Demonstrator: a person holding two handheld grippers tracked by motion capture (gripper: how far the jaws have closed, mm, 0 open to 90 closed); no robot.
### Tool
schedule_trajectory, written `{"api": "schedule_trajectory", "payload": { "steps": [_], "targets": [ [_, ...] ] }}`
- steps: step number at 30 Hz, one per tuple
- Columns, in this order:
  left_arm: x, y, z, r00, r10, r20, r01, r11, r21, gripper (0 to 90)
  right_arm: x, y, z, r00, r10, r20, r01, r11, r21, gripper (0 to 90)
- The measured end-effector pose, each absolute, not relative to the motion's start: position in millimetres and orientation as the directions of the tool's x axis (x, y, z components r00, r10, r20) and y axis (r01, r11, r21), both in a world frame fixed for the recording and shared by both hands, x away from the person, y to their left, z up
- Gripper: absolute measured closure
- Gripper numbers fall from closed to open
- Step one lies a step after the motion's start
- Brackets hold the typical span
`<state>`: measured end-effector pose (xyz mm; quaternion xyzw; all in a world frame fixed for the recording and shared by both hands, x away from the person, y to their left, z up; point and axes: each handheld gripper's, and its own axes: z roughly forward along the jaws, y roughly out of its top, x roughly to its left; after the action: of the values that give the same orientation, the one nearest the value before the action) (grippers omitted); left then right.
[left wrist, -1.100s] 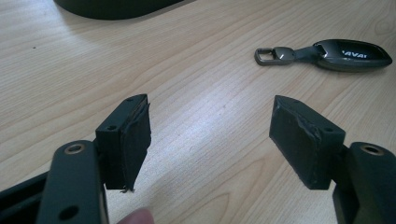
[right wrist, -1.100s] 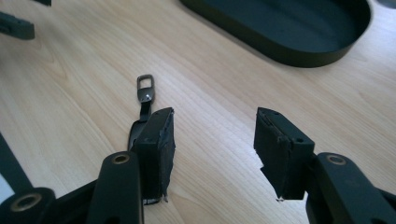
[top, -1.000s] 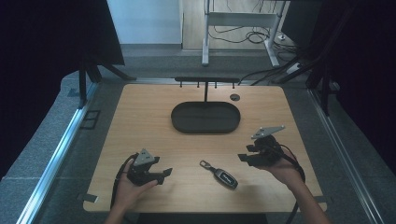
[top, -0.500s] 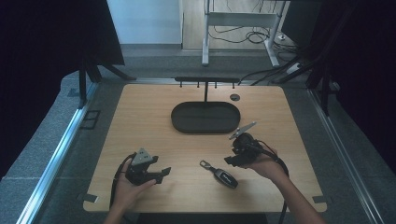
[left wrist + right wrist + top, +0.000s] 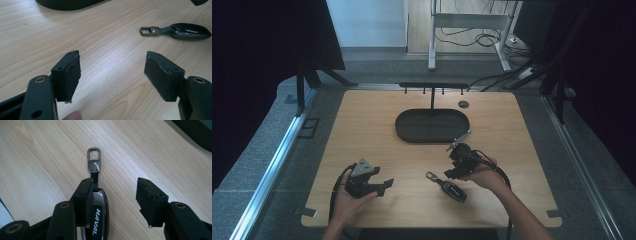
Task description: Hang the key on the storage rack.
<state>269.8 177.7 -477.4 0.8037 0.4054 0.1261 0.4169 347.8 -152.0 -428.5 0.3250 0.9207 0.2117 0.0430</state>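
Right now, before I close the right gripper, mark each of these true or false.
1. The key fob lies on the table. True.
2. The key fob sits in the black tray. False: it lies on bare wood, nearer the person.
3. The right gripper has open jaws over the fob. True.
4. The left gripper grips the fob. False: its jaws are open and empty.
5. The fob's metal ring is clamped. False: it lies free.

- We see bare wood between the right gripper (image 5: 451,172) and the car key fob (image 5: 453,190) at its six o'clock.
- The black oval tray (image 5: 432,125) blocks twelve o'clock.
- The left gripper (image 5: 384,184) stands well apart at nine o'clock.
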Motion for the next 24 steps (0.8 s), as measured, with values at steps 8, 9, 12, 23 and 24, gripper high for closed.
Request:
{"api": "schedule_trajectory", "payload": {
  "steps": [8, 9, 12, 23, 24],
  "targets": [
    [270.2, 179.2, -477.6, 0.635, 0.760, -0.134, 0.548, -0.321, 0.773, 29.4, 350.9, -140.3, -437.3, -0.796, 0.602, 0.069, 0.577, 0.719, 0.388, 47.6],
    [270.3, 179.3, -477.7, 0.635, 0.761, -0.134, 0.548, -0.322, 0.772, 29.4, 351.5, -138.9, -438.3, -0.799, 0.598, 0.071, 0.575, 0.723, 0.383, 47.6],
    [270.3, 178.8, -477.8, 0.637, 0.759, -0.134, 0.549, -0.324, 0.770, 29.4, 352.1, -133.9, -441.6, -0.802, 0.593, 0.072, 0.573, 0.730, 0.372, 47.4],
    [270.2, 178.0, -478.2, 0.639, 0.758, -0.133, 0.548, -0.326, 0.770, 29.3, 354.6, -121.9, -449.7, -0.806, 0.586, 0.083, 0.577, 0.746, 0.332, 49.2],
    [270.2, 178.0, -478.1, 0.638, 0.758, -0.133, 0.548, -0.326, 0.771, 29.2, 355.0, -121.1, -450.2, -0.807, 0.585, 0.084, 0.577, 0.748, 0.329, 49.3]
  ]
}}
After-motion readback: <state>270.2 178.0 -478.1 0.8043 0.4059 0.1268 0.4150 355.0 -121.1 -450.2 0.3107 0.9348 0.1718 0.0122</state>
